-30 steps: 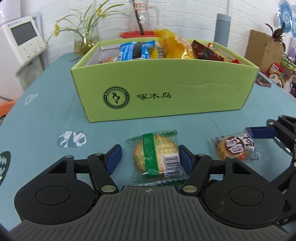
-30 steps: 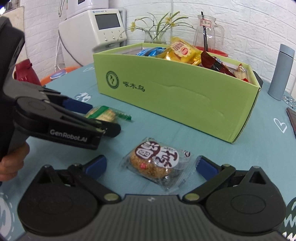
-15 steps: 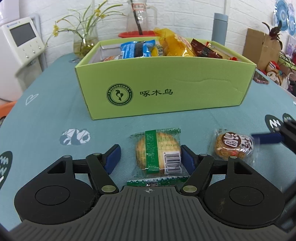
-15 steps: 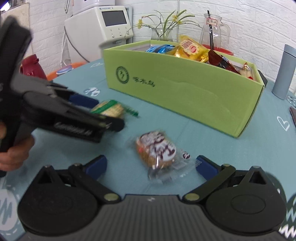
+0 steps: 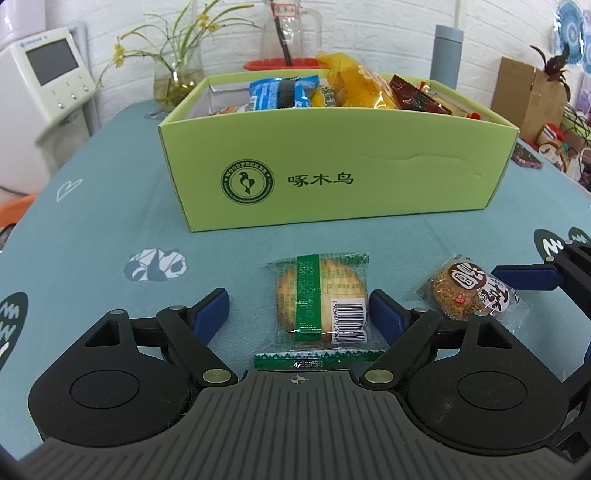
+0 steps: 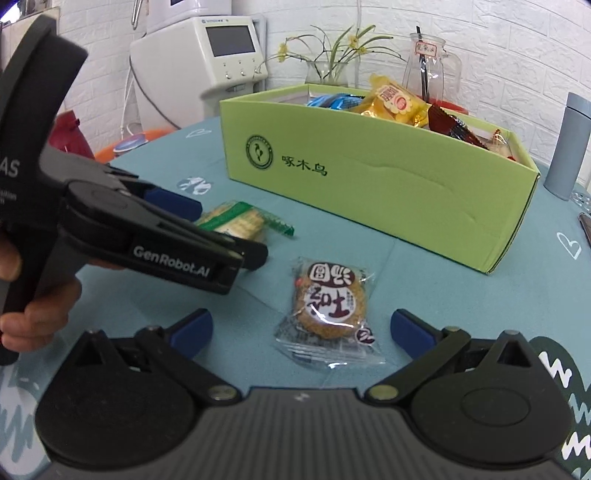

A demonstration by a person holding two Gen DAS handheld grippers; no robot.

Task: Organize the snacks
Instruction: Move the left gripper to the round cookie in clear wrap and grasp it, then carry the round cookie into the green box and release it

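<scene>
A green-striped cracker packet (image 5: 321, 301) lies on the teal tablecloth between the fingers of my open left gripper (image 5: 299, 310); the right pad touches or nearly touches it. A round brown cake packet (image 6: 328, 314) lies between the fingers of my open right gripper (image 6: 301, 328), apart from both. The cake (image 5: 469, 291) also shows at the right of the left wrist view, with a right finger (image 5: 524, 277) beside it. The left gripper's fingers (image 6: 236, 254) and the cracker packet (image 6: 236, 221) show in the right wrist view. A light green box (image 5: 332, 177) with several snacks stands behind.
Behind the box stand a glass vase with flowers (image 5: 177, 74), a glass jug (image 5: 286, 33) and a grey bottle (image 5: 447, 51). A white appliance (image 5: 44, 74) is at the left. A cardboard box (image 5: 528, 96) and small items are at the right. A phone (image 5: 526, 159) lies right of the box.
Both grippers have pulled back a little and turned; the cake packet has turned on the cloth and now lies centred between the right fingers. Both stay open.
</scene>
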